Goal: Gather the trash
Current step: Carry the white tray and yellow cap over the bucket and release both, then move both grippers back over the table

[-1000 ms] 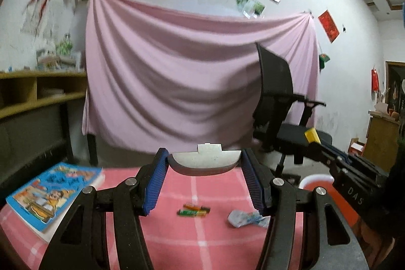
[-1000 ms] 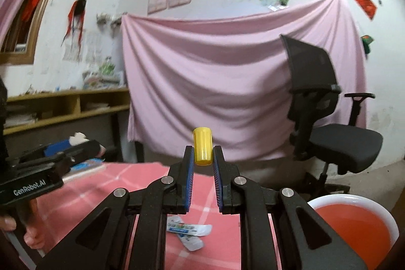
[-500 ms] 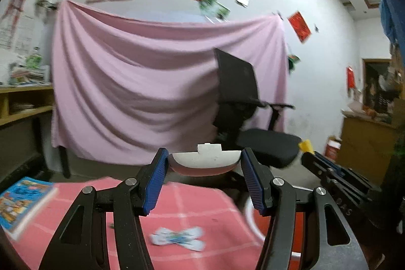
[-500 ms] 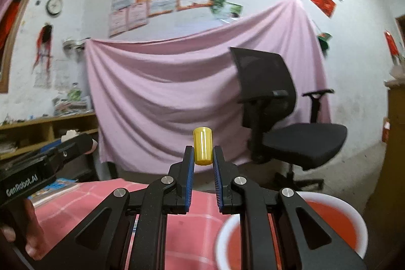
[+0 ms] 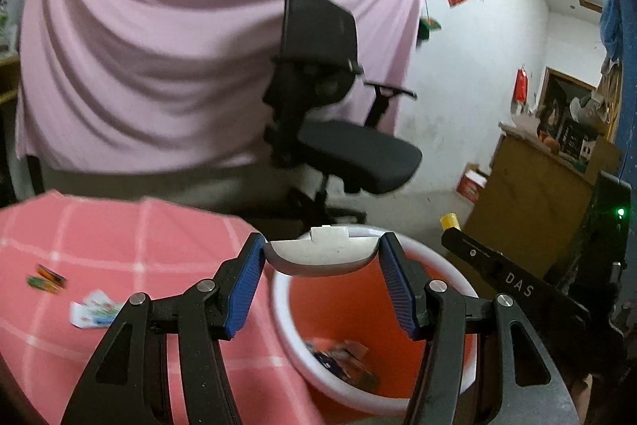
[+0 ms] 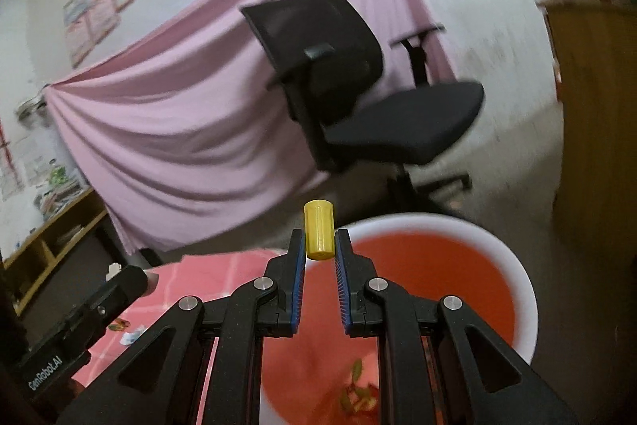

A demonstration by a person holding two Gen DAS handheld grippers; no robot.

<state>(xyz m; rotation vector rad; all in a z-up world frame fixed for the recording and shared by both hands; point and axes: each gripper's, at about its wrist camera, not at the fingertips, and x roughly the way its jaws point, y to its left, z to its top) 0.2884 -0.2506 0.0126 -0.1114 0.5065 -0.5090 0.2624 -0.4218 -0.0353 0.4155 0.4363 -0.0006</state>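
Observation:
My left gripper [image 5: 321,259] is shut on a grey-white curved lid [image 5: 321,257] and holds it over the near rim of the orange bin [image 5: 286,329]. My right gripper [image 6: 319,245] is shut on a small yellow cap [image 6: 318,234] above the same bin [image 6: 517,289]. The bin has a white rim and several scraps at its bottom. The right gripper also shows in the left wrist view [image 5: 452,226], with the yellow cap [image 5: 450,221] at its tip. Wrappers [image 5: 93,313] and a green-orange scrap [image 5: 45,277] lie on the pink checked tablecloth [image 5: 119,237].
A black office chair [image 5: 330,130] stands behind the bin in front of a pink hanging sheet [image 5: 159,66]. A wooden cabinet [image 5: 533,194] stands at the right. Wooden shelves [image 6: 51,237] line the left wall. The left gripper body [image 6: 79,321] shows at the right wrist view's left.
Both grippers swung right from over the table to above the orange bin, still holding the lid and the yellow cap. The blue book has left the view.

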